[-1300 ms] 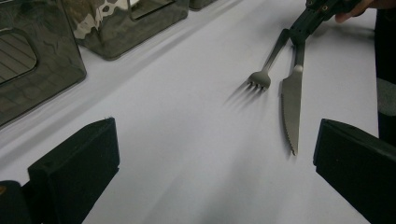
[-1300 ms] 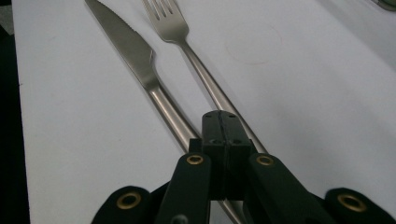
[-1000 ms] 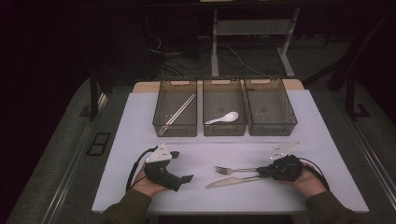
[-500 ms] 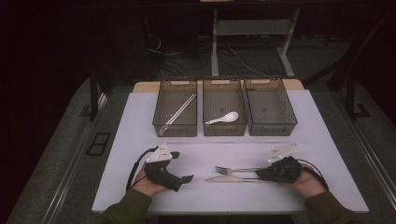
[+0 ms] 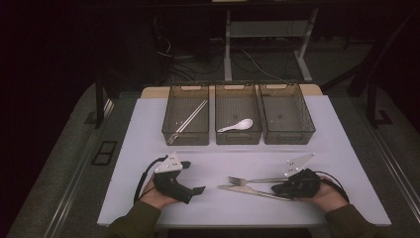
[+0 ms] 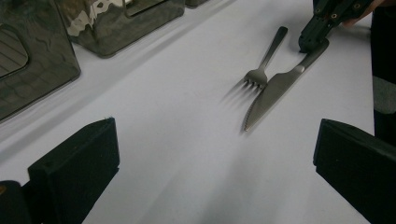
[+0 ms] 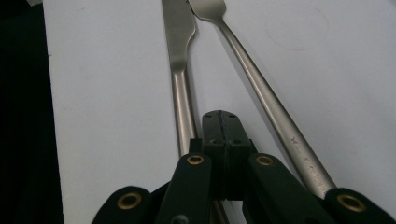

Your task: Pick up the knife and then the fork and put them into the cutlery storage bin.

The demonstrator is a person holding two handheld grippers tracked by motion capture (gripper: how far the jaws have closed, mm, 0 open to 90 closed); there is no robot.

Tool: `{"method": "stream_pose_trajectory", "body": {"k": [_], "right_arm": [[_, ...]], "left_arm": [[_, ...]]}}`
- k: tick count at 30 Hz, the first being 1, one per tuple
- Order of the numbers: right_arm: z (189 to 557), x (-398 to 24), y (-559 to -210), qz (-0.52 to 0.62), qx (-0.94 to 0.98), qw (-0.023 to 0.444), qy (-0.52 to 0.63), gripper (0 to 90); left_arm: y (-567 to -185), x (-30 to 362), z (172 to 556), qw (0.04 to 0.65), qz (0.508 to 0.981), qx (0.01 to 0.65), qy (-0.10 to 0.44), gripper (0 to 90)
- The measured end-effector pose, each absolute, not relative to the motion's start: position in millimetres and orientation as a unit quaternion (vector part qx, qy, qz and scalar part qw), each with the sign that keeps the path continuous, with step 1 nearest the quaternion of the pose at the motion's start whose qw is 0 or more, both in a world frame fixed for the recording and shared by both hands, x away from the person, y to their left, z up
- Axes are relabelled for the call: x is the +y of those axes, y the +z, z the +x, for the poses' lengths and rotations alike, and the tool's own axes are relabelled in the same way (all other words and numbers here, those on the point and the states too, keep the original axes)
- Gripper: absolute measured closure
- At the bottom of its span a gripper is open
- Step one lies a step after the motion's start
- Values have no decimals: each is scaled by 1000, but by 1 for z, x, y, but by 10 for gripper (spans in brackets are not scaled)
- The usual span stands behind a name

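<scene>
A metal fork (image 5: 247,180) and a table knife (image 5: 252,191) lie side by side on the white table (image 5: 317,139), handles pointing right. My right gripper (image 5: 275,189) rests at their handle ends. In the right gripper view its jaws (image 7: 222,119) are pressed together with nothing between them, lying in the gap between the knife handle (image 7: 180,56) and the fork handle (image 7: 252,79). My left gripper (image 5: 192,177) sits to the left of the cutlery and points toward it. Its jaws (image 6: 210,140) stand wide open and empty, with the fork (image 6: 264,65) and knife (image 6: 280,88) beyond.
Three dark mesh bins stand in a row at the back. The left bin (image 5: 171,111) holds chopsticks (image 5: 188,119), the middle bin (image 5: 220,111) a white spoon (image 5: 237,125), and the right bin (image 5: 303,113) has nothing in it. A dark floor surrounds the table.
</scene>
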State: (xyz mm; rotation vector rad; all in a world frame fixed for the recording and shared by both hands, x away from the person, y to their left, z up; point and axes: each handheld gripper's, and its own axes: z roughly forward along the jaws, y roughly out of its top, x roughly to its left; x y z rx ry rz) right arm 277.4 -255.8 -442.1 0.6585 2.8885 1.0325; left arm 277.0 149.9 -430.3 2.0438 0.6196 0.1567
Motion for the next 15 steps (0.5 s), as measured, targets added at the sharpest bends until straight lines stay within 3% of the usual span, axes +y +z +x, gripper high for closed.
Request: {"method": "stream_pose_trajectory", "body": {"k": [4,10,15], "right_arm": [[276,-255,-438,212,919,6,331,893],[274,-244,-424,199,929,10,312,764],[272,-224,-416,173,948,15,266,751]], "left_arm": [[-430,150,277,480,838,252,64,0],[-430,149,277,479,839,250,62,0],[-430,148,276,480,839,248,61,0]]}}
